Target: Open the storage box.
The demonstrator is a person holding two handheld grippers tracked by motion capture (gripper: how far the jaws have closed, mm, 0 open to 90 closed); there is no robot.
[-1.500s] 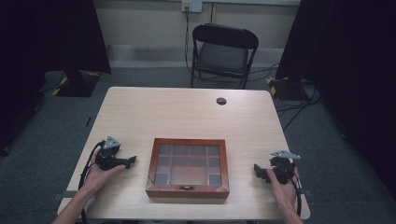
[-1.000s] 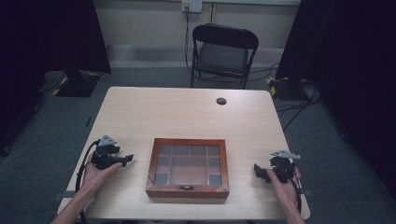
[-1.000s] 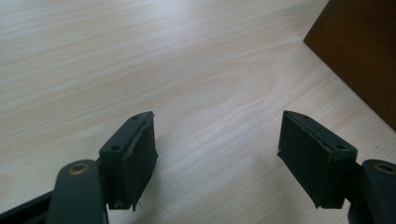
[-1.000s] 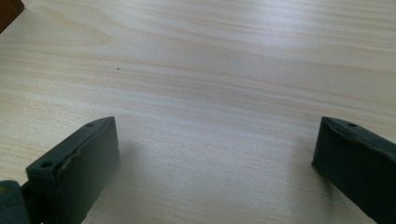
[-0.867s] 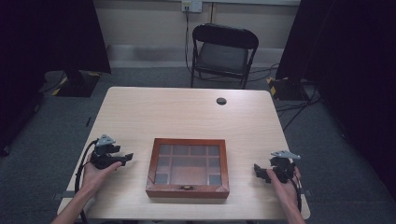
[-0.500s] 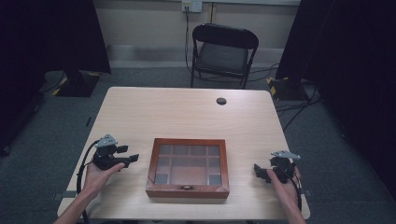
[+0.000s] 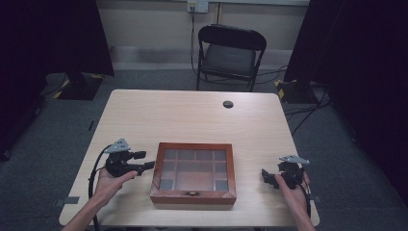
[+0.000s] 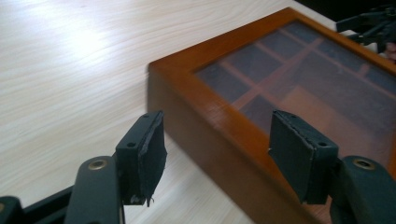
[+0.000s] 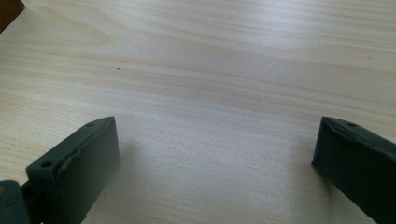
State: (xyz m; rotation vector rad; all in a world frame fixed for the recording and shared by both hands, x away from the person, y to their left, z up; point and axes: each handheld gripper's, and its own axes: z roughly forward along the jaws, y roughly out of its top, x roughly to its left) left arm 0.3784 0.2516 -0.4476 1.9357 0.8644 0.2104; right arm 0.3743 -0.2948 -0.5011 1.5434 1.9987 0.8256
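**A:** Starting big: the light wood bench is taking up the middle of the high view, with grey carpet around it and a black folding chair sitting behind its far edge. There's also 1 small dark round thing lying near that far edge, too small for me to tell what it is.

**B:** And the box?

**A:** The wooden box is sitting flat on the bench close to the near edge, roughly centred between the 2 hands. Its glass lid is lying shut, and you're seeing a grid of compartments through it. A little metal clasp is showing on the front wall.

**B:** What are the hands doing?

**A:** The left claw is hanging just beside the box's left side, pointing at it. In the left gripper view it's looking along the box's near left corner, with 1 jaw out over the bench and the other sitting in front of the box's rim. The jaws have just been closing a bit, but they're standing apart, and I can't tell that either pad is touching the wood, so nothing is getting clamped.

**B:** And the right one?

**A:** The right claw is resting well apart from the box's right side, near the bench's right edge. In the right gripper view its jaws are gaping wide over bare bench, gripping nothing.
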